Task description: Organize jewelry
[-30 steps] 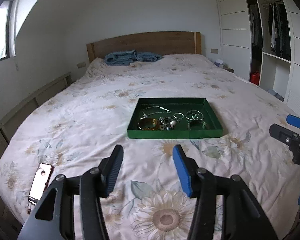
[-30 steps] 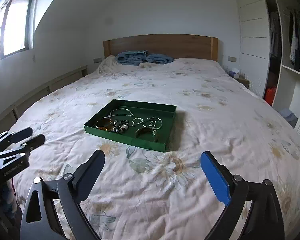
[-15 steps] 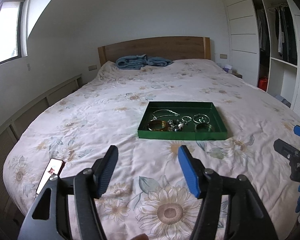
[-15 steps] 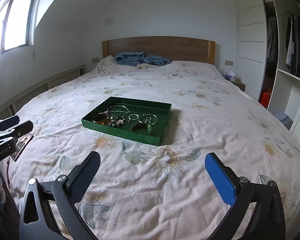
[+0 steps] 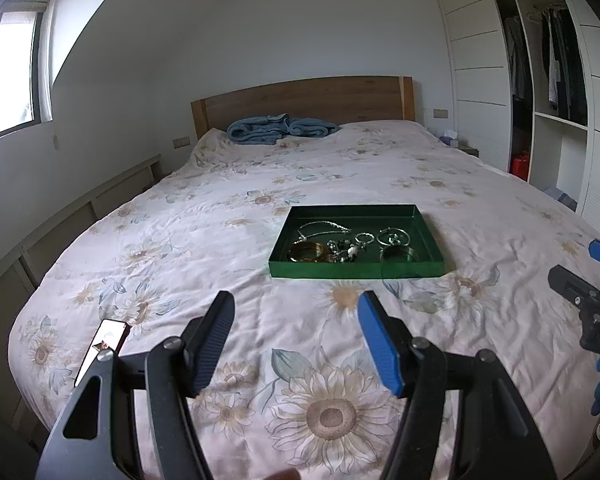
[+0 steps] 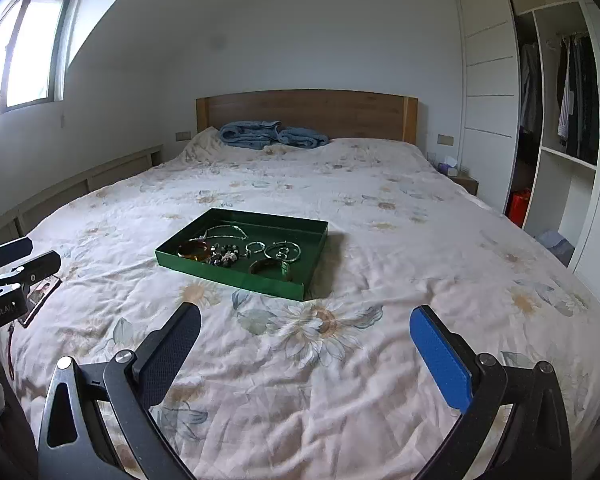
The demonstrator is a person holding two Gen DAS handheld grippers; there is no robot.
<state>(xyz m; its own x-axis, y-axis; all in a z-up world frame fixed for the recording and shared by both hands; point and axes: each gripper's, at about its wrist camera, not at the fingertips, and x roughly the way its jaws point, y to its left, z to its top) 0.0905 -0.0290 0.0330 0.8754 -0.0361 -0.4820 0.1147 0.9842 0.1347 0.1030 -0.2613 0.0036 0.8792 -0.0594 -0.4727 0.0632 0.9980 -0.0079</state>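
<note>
The wide bed with the sunflower-print cover (image 5: 228,216) served as my worktop, so the shallow green rectangular tray (image 5: 356,271) sat mid-mattress, reachable from both sides. Inside, the tangled silver and gold jewelry (image 5: 350,242) lay mixed, and I held the left gripper (image 5: 296,340) and right gripper (image 6: 306,354) spread and empty, well short of it.

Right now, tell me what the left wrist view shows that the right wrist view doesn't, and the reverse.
Only the left wrist view shows the phone fully, its screen lit, on the bedspread; in the right wrist view it is half hidden behind the left gripper. Only the right wrist view shows the tray's shadowed right side. Both show the green tray of jewelry, the blue blanket, the wooden headboard and the open wardrobe.
</note>
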